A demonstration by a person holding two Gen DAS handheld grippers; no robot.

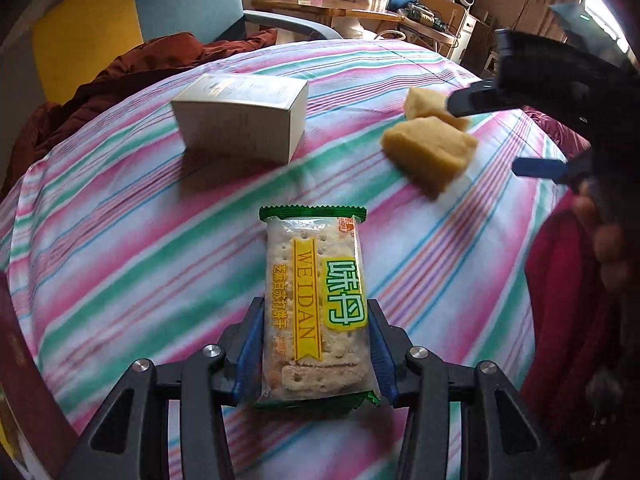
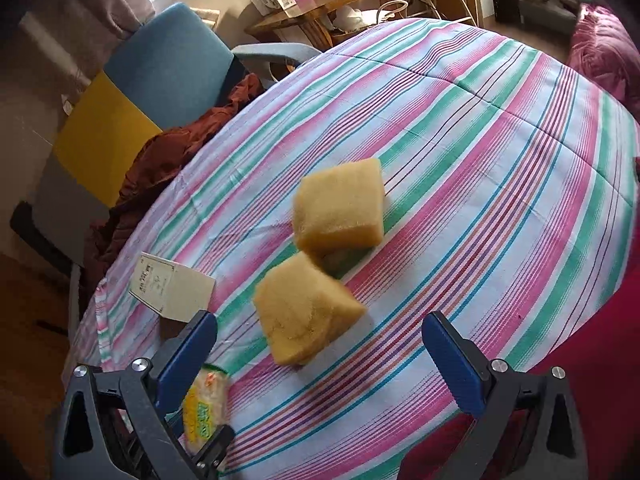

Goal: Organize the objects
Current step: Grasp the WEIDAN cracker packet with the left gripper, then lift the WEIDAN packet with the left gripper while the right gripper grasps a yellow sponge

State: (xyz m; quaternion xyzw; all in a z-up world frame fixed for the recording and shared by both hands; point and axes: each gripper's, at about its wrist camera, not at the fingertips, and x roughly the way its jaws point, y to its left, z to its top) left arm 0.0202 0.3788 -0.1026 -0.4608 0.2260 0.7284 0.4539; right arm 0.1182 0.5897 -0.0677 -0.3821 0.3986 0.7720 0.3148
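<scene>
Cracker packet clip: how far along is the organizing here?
Early stage; nothing looks arranged yet. In hand: the left gripper is shut on the cracker packet, above the striped bedspread. The right gripper is open, near the closer of two sponges, not touching it. Left: both sponges, the far one, and the box lie loose on the bedspread.
</scene>
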